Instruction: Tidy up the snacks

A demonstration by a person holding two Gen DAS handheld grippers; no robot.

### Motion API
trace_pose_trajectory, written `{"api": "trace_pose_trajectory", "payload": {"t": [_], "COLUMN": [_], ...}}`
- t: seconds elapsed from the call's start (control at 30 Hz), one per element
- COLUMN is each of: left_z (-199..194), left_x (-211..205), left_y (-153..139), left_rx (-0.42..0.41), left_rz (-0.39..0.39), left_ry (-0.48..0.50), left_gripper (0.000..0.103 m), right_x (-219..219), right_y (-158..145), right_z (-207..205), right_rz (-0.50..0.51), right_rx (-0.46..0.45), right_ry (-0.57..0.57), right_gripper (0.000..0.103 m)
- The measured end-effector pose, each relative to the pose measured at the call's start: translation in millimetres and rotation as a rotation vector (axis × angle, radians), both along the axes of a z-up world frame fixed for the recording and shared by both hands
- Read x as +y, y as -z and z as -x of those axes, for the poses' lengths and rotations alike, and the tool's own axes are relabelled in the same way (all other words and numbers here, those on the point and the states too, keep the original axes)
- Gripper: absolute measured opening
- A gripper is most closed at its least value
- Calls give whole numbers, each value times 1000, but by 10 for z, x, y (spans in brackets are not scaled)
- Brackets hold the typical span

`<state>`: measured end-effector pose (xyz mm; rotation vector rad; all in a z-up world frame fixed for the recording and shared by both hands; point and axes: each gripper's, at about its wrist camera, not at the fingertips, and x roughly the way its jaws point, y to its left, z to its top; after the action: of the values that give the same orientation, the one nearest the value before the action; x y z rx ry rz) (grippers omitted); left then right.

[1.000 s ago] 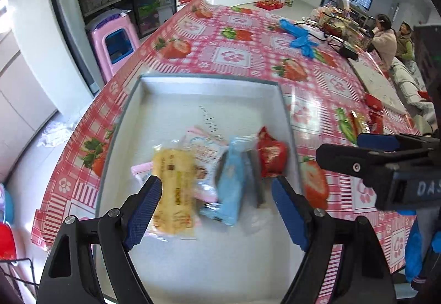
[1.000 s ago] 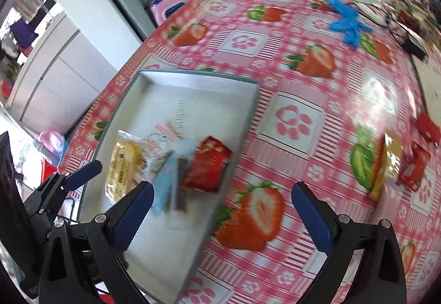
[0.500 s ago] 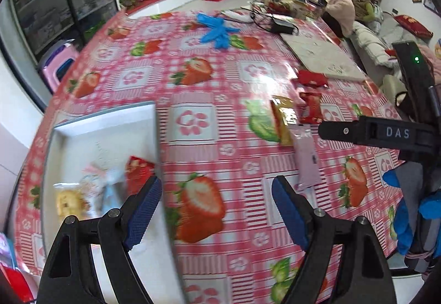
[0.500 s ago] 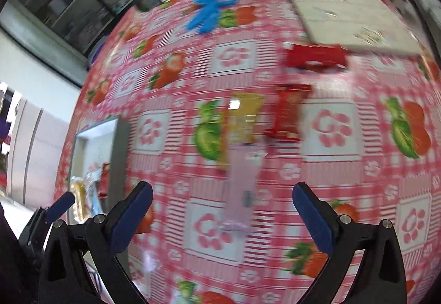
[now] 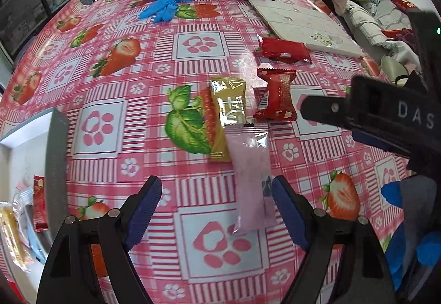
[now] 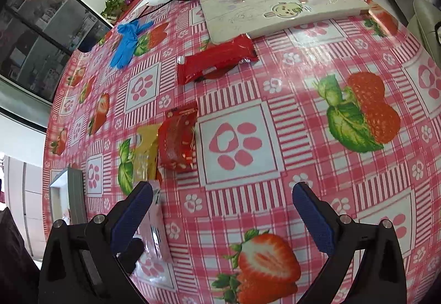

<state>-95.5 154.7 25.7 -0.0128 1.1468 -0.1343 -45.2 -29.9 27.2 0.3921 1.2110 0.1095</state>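
Partway: some snacks sit in the tray [image 5: 56, 166], four wait on the table [image 5: 115, 61].
Left gripper [image 5: 217, 210] and right gripper [image 6: 222, 214] both spread, empty; pink packet [image 5: 252, 180] nearest.

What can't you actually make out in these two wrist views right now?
- Tray contents: left wrist view, cut off by the left picture edge and screened by the tray's grey wall.
- Pink packet: right wrist view, its near end is hidden behind the right gripper's fingers.
- Print on the gold packet: glare and fisheye blur make it unreadable.
- Shelf items behind the dark glass: too small.
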Motion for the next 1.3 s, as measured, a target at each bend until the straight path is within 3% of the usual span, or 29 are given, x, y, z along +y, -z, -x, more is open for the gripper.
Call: {"api": "trace_pose_trajectory", "payload": {"t": [0.2,0.27,0.33,0.37,0.4,0.43,0.47,0.53,0.73,0.9,1.0,1.03,1.07,1.1,1.13,1.3], "left_z": [-52,-32,-21,-22,-18,-14,-7,51,517,887,967,981,998,1010,1013,934], "left_x": [-42,-13,8,18,29,45,64,117,256,305,330,359,396,439,465,525], "left_y": [172,184,165,156,147,139,140,142,151,148,140,130,113,86,70,84], "left_rx": [9,-6,-24,-30,-35,-38,-40,-43,-59,-79,-90,-96,-107,-121,-128,-96], "left_rz": [-39,-38,-42,-41,-39,-41,-41,-28,-38,-37,-49,-42,-33,-22,-13,5], "left_ry": [-56,-68,-72,-73,-73,-73,-72,-67,-50,-27,-25,-32,-44,-60,-70,-57], "left_gripper": [83,78,61,55,42,32,29,27,27,28,53,68,78,79,79,81], "right_x": [191,247,316,343,379,418,453,458,259,22,-94,-140,-181,-217,-249,-316], "right_y": [49,90,118,126,120,105,99,111,106,110,99,97,94,83,68,-71], "right_z": [-209,-278,-348,-372,-389,-404,-419,-433,-162,385,767,907,999,1047,1100,1156], "right_rz": [9,15,40,48,69,90,106,93,59,77,105,109,107,106,112,173], "right_rx": [-25,-22,-27,-29,-39,-52,-58,-48,-41,-32,-33,-30,-26,-24,-23,-86], "right_ry": [-45,-48,-52,-61,-71,-86,-101,-117,-129,-130,-127,-126,-124,-122,-118,-106], "right_gripper": [102,102,99,94,88,66,45,38,38,38,38,41,60,75,96,98]}}
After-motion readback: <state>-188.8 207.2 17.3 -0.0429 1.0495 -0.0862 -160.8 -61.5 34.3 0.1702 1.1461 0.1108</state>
